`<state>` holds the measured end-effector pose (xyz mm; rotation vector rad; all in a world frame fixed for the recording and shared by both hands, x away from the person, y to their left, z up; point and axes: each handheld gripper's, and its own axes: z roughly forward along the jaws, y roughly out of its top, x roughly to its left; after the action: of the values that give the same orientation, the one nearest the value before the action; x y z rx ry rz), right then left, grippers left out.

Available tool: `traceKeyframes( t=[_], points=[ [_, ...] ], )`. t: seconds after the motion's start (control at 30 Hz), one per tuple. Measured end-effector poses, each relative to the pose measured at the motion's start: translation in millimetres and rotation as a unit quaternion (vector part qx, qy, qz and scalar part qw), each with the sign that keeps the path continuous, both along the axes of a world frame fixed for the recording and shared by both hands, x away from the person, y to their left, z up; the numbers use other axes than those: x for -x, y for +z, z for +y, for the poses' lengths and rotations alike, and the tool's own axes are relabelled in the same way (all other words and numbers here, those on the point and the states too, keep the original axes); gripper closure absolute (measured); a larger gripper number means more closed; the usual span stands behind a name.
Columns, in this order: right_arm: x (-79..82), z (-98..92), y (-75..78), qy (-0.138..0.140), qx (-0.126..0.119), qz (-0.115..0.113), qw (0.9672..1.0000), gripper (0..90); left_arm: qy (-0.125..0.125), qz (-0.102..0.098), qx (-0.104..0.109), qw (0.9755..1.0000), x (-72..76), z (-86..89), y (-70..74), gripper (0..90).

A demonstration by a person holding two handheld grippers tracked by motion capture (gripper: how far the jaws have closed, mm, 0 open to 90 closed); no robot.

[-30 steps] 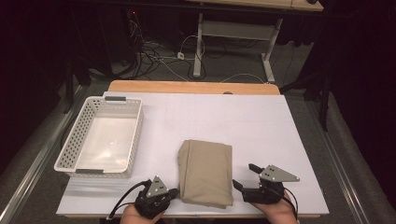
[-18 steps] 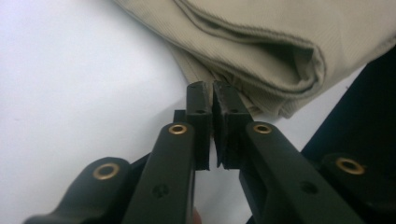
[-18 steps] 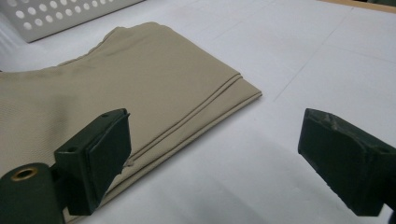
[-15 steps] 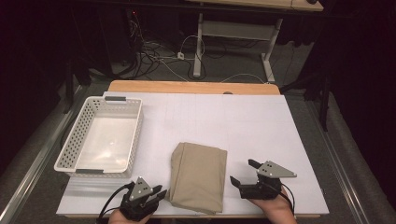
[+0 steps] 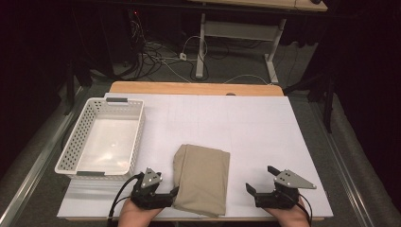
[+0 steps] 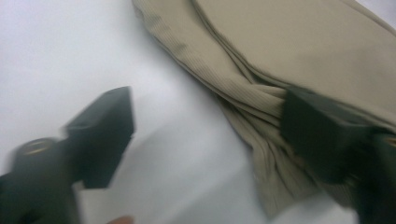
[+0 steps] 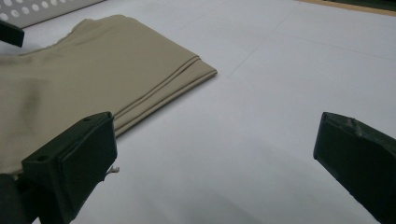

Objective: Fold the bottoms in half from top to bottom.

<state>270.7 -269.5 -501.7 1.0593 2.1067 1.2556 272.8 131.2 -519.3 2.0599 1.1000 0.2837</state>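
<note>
- Now the folded beige cloth (image 5: 201, 179) lies flat on the white worktop (image 5: 265, 123), near its front edge and just to the right of the white basket (image 5: 75, 142); compared with a second ago it sits a little further left and slightly askew, so it has been dragged or nudged toward the basket.
- The basket itself holds nothing and has not shifted, so the cloth has not yet gone in, if that is where it is meant to go.
- The left claw (image 5: 170, 195) is at the cloth's near left corner. Its jaws have just been opening and now stand wide; in the left gripper view one jaw lies against the bunched edge of the cloth (image 6: 261, 93) and the other rests on bare worktop, so nothing is pinched.
- The right claw (image 5: 262, 182) hovers well to the right of the cloth, clear of it. Its jaws have also just been opening and stand wide, with only worktop between them in the right gripper view, the cloth (image 7: 93, 60) off to one side.
- I judge the fold finished and released; a fresh grip comes next.
</note>
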Motion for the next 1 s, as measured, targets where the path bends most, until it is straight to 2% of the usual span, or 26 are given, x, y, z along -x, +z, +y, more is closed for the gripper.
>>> traceKeyframes(
  t=[0.03, 0.07, 0.13, 0.27, 0.33, 0.53, 0.73, 0.77, 0.87, 0.93, 1.0],
  points=[
    [3.7, -4.4, -1.3, -0.003, 0.004, 0.0, 1.0, 0.0, -0.004, 0.017, 0.001, 0.9998, -9.3, -2.6, -1.2, 3.2],
    [3.7, -4.4, -1.3, -0.003, 0.004, 0.0, 1.0, 0.0, -0.004, 0.017, 0.001, 0.9998, -9.3, -2.6, -1.2, 0.0],
    [7.5, -8.7, -2.0, -0.008, 0.005, 0.0, 1.0, 0.0, -0.009, 0.036, 0.004, 0.9993, -16.4, -3.5, -2.3, 0.0],
    [17.1, -16.6, -1.0, -0.017, 0.004, -0.003, 0.9998, 0.0, -0.01, 0.031, 0.001, 0.9995, -21.7, -6.2, -1.7, 0.0],
    [21.7, -18.8, -0.9, -0.02, 0.003, -0.002, 0.9998, 0.0, -0.011, 0.033, -0.004, 0.9994, -24.3, -7.2, -2.6, 0.0],
    [27.0, -19.9, -0.2, -0.024, -0.003, -0.01, 0.9997, 0.0, -0.018, 0.047, 0.004, 0.9987, -31.1, -6.7, -3.3, 0.0],
    [16.9, -15.4, 1.9, -0.022, -0.009, -0.011, 0.9997, 0.0, -0.018, 0.045, -0.003, 0.9988, -30.0, -7.6, -3.3, 0.0],
    [8.9, -13.2, 3.2, -0.018, -0.004, -0.01, 0.9998, 0.0, -0.018, 0.044, -0.006, 0.9988, -29.5, -7.8, -3.1, 0.0],
    [-0.4, -12.1, 4.1, -0.016, 0.01, -0.011, 0.9998, 0.0, -0.022, 0.045, -0.013, 0.9987, -27.7, -7.3, -2.5, 0.0],
    [-10.0, -14.5, 4.4, -0.013, 0.021, -0.004, 0.9997, 0.0, -0.027, 0.04, -0.028, 0.9984, -22.2, -6.1, -2.2, 1.9],
    [-10.7, -15.7, 4.6, -0.01, 0.019, -0.005, 0.9998, 0.0, -0.025, 0.041, -0.032, 0.9984, -20.0, -5.4, -2.3, 2.0]
  ],
)
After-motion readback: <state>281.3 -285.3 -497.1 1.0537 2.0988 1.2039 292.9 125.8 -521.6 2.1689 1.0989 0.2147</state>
